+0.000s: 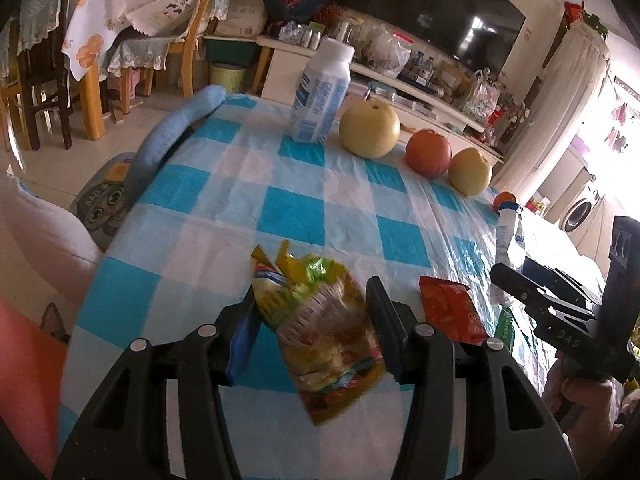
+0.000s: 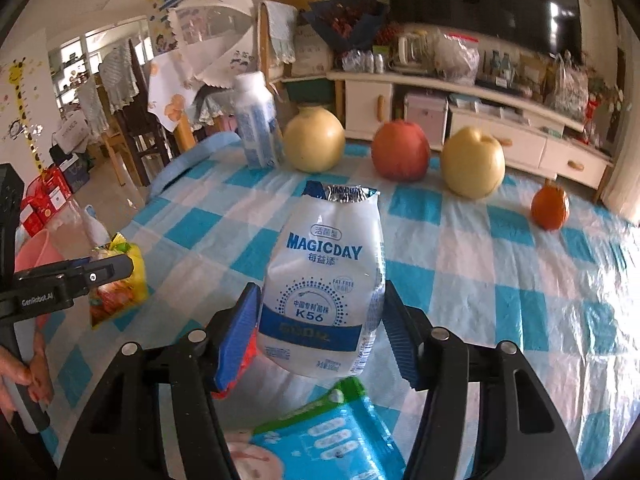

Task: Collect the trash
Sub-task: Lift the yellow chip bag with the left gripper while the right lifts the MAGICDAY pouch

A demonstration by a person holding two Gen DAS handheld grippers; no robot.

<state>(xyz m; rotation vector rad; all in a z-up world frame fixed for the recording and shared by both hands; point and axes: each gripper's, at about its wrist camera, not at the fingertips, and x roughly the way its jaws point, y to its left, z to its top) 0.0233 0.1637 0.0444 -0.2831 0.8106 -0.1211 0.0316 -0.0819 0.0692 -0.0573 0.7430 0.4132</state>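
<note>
- Left gripper (image 1: 314,312) clamped on a crumpled yellow snack wrapper (image 1: 324,328), lifted above the blue-checked tablecloth (image 1: 296,208).
- Right gripper (image 2: 320,320) closed on a white Magicday bottle (image 2: 324,280), held upright between both blue pads (image 2: 236,336), foil top torn open.
- Red wrapper (image 1: 450,312) flat on the cloth, just right of the left gripper.
- Blue-green packet (image 2: 332,436) below the bottle.
- At the far edge: upright milk bottle (image 1: 322,92), two pears, an apple (image 1: 428,152).

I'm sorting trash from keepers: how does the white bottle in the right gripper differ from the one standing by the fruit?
The MAGICDAY bottle is squat, its foil lid torn open, and held between the right gripper fingers. The standing bottle is taller, slimmer, capped, and rests upright on the table beside a yellow pear. Both are white with blue print.
</note>
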